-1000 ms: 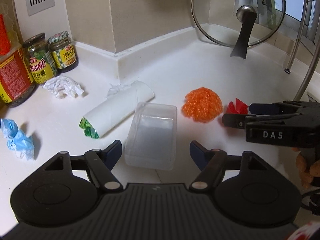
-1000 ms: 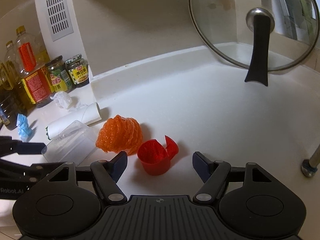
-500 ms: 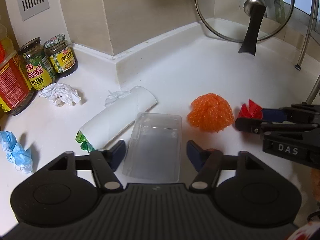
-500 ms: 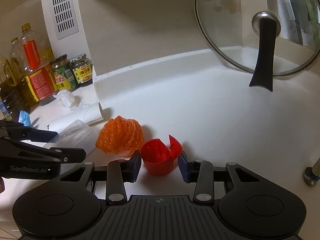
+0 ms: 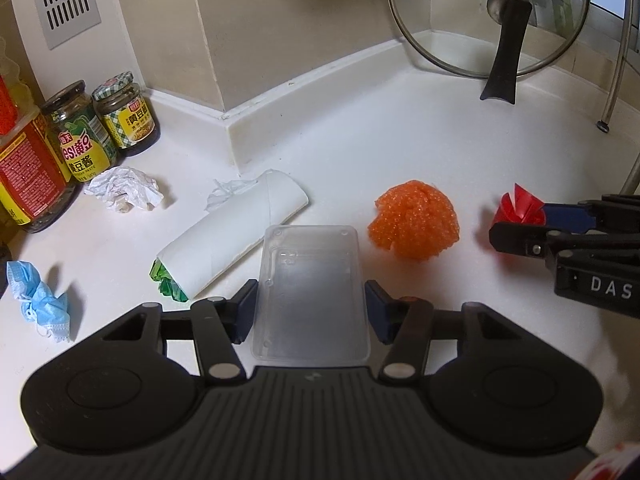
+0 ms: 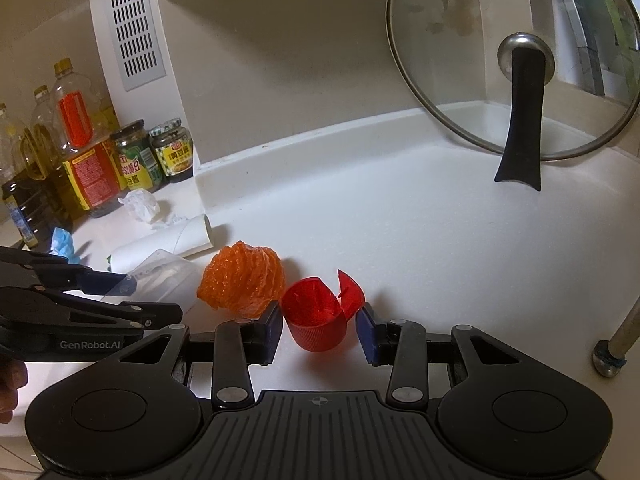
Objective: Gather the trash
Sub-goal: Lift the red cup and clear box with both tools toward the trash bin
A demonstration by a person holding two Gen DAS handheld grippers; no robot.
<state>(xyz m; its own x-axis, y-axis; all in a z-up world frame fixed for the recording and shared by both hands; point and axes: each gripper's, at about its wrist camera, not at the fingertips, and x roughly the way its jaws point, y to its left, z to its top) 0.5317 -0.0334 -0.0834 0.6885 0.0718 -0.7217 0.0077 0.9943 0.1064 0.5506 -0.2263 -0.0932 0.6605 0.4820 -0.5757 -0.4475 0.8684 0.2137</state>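
Observation:
My left gripper (image 5: 310, 312) is shut on a clear plastic box (image 5: 310, 280), its pads against both long sides. My right gripper (image 6: 320, 326) is shut on a red plastic cap (image 6: 316, 314) on the white counter (image 6: 440, 240). An orange mesh ball (image 5: 416, 220) lies between the two items; it also shows in the right wrist view (image 6: 244, 284). A white paper roll with green stuffing (image 5: 232, 236), a crumpled white paper (image 5: 122, 192) and a blue face mask (image 5: 38, 300) lie to the left.
Sauce jars (image 5: 124, 114) and oil bottles (image 6: 76, 136) stand at the back left by the wall. A glass pot lid (image 6: 516, 64) leans in the back right corner. A metal rack leg (image 6: 616, 344) stands at the right.
Both grippers moved forward and closed: the left around the clear box, the right around the red cap.

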